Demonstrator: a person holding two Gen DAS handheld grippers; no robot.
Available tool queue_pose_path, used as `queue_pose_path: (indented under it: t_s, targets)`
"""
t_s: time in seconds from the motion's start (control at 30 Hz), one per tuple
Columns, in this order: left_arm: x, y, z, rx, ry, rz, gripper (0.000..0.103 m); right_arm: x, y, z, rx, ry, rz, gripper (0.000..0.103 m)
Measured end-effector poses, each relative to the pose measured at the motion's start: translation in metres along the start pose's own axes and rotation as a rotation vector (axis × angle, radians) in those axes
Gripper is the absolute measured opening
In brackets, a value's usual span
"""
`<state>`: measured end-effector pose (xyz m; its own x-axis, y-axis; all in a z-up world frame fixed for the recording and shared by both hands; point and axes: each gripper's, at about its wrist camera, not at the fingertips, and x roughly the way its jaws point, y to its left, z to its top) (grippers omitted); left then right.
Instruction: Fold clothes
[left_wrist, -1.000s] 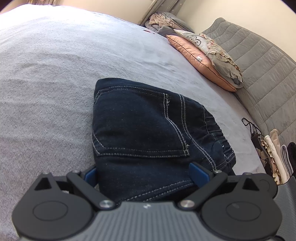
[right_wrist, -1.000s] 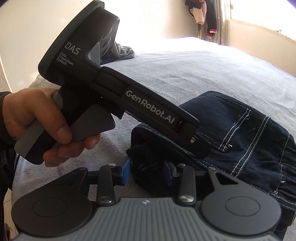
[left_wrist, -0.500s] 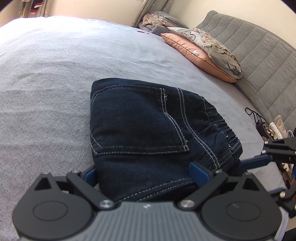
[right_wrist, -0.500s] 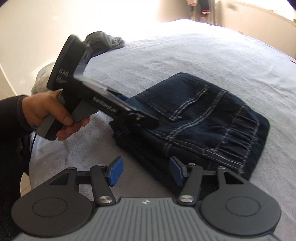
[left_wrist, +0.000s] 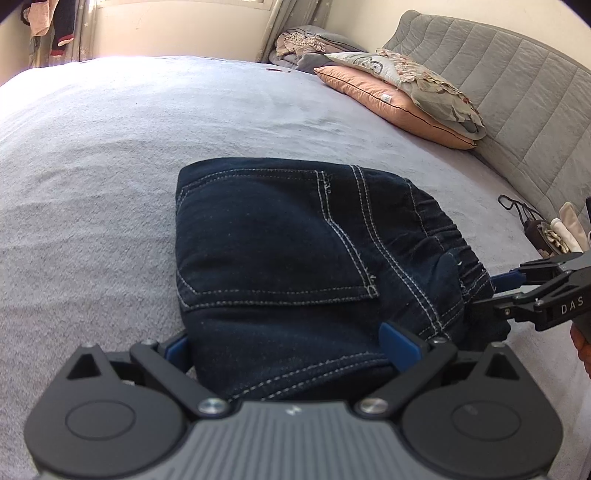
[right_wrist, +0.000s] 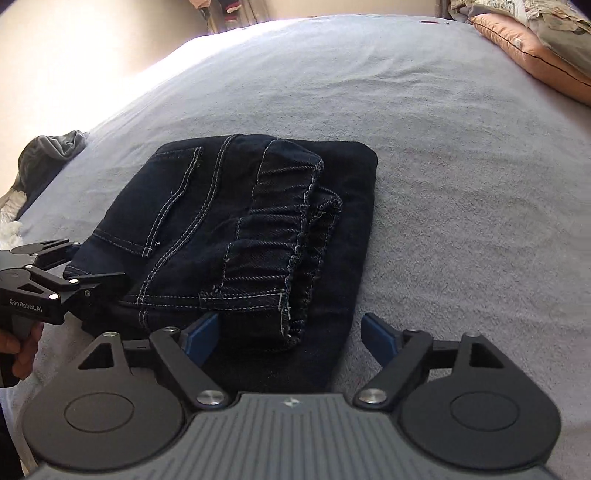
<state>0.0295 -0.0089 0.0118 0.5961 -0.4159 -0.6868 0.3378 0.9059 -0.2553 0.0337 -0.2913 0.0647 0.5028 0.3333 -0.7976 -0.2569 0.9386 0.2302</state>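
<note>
While the folded jeans lie mid-bed on the grey bedspread, left wrist view: left gripper fingers spread wide around the near edge of the stack; whether the pads press the denim cannot be told. Right gripper sits at the jeans' right edge by the waistband. Pillows far right, against the headboard.

Right wrist view: right gripper fingers wide and opening, straddling the near end of the jeans, pads clear of cloth. Left gripper at the jeans' left edge, a hand on its grip.
</note>
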Motion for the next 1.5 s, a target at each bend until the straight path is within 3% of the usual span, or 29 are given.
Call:
queue_pose_path:
  t_s: [0.13, 0.57, 0.8, 0.93, 1.07, 1.13, 1.17, 1.27, 1.43, 1.5]
  targets:
    - [0.004, 0.014, 0.0, -0.095, 0.031, -0.064, 0.1, -0.002, -0.027, -0.001, 0.171, -0.021, 0.112, 0.085]
    - [0.006, 0.014, -0.001, -0.099, 0.036, -0.076, 0.1, -0.002, -0.052, -0.008, 0.472, -0.03, 0.285, 0.09]
    - [0.006, 0.012, -0.001, -0.077, 0.032, -0.064, 0.1, 0.0, -0.067, -0.013, 0.643, -0.05, 0.374, 0.098]
    - [0.007, 0.01, 0.0, -0.067, 0.027, -0.054, 0.101, 0.013, -0.052, -0.012, 0.584, -0.031, 0.327, 0.102]
    - [0.008, 0.011, 0.001, -0.07, 0.023, -0.056, 0.101, 0.019, -0.04, -0.011, 0.533, -0.07, 0.32, 0.103]
    - [0.008, 0.013, 0.001, -0.081, 0.024, -0.066, 0.101, 0.019, -0.044, -0.013, 0.551, -0.087, 0.326, 0.096]
    - [0.008, 0.015, 0.002, -0.095, 0.026, -0.076, 0.101, 0.017, -0.046, -0.013, 0.558, -0.091, 0.321, 0.087]
    - [0.007, 0.028, 0.004, -0.166, 0.034, -0.137, 0.102, 0.016, -0.048, -0.015, 0.572, -0.106, 0.327, 0.081]
    - [0.005, 0.07, 0.003, -0.442, 0.033, -0.319, 0.102, 0.008, -0.048, -0.015, 0.59, -0.143, 0.317, 0.065]
    - [0.005, 0.081, 0.0, -0.514, 0.032, -0.354, 0.102, 0.001, -0.044, -0.012, 0.585, -0.169, 0.314, 0.059]
